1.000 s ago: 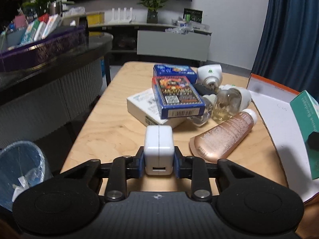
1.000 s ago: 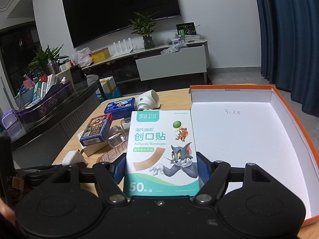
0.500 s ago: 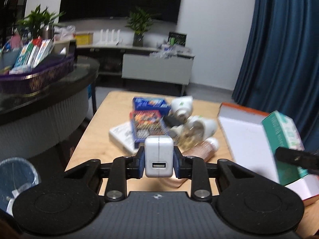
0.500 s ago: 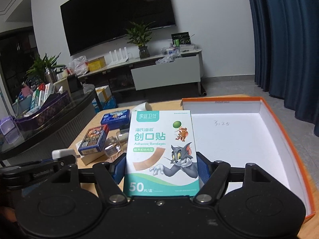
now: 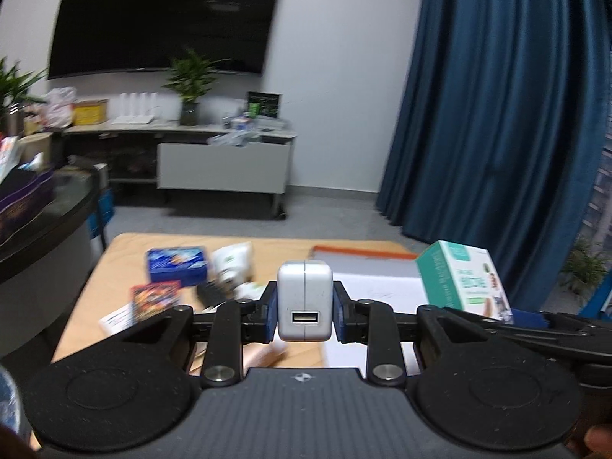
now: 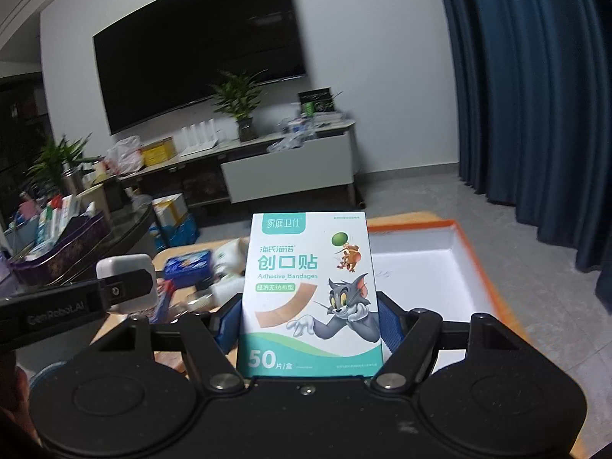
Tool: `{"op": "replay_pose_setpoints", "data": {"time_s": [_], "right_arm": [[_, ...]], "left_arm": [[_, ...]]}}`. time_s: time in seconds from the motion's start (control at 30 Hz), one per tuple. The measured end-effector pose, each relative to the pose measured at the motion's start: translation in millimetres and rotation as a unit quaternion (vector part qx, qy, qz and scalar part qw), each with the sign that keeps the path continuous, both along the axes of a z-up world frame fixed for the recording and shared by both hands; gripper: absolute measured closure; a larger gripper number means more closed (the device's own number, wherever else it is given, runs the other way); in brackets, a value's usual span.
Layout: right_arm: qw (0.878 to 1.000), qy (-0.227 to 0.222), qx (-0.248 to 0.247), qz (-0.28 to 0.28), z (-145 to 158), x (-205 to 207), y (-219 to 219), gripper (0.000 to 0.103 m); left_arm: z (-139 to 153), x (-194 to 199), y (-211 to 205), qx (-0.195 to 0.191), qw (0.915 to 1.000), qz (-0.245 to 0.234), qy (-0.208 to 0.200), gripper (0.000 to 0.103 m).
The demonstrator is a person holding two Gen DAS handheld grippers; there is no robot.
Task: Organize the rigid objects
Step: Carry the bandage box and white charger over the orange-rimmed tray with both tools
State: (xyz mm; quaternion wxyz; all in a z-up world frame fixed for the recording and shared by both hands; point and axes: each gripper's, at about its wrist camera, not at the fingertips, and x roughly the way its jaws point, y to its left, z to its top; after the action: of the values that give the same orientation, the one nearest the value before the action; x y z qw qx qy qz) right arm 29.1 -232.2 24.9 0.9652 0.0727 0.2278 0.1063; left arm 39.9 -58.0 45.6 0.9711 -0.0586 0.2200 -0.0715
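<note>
Left gripper: clamped on a white charger, USB port facing the camera; held above the wooden table.
Right gripper: clamped on a box of bandages, cartoon face toward the camera, upright between blue pads.
White tray: orange rim, on the table behind the bandages, nothing seen inside.
Table clutter: blue tin, red card box, white bottle; blurred.
Grippers: side by side, near each other.
</note>
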Motion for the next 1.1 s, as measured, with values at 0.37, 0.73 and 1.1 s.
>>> {"op": "replay_pose_setpoints", "data": {"time_s": [0.37, 0.73, 1.1], "right_arm": [[0.999, -0.001, -0.023, -0.049, 17, 39, -44, 0.019], [0.998, 0.007, -0.032, -0.055, 12, 68, -58, 0.019], [0.997, 0.04, -0.028, -0.061, 4, 101, -61, 0.019]], "left_arm": [[15, 49, -39, 0.002, 0.9986, -0.05, -0.017, 0.074], [5, 75, -49, -0.003, 0.9982, -0.059, -0.004, 0.074], [6, 94, -53, 0.0, 0.998, -0.059, 0.022, 0.074]]}}
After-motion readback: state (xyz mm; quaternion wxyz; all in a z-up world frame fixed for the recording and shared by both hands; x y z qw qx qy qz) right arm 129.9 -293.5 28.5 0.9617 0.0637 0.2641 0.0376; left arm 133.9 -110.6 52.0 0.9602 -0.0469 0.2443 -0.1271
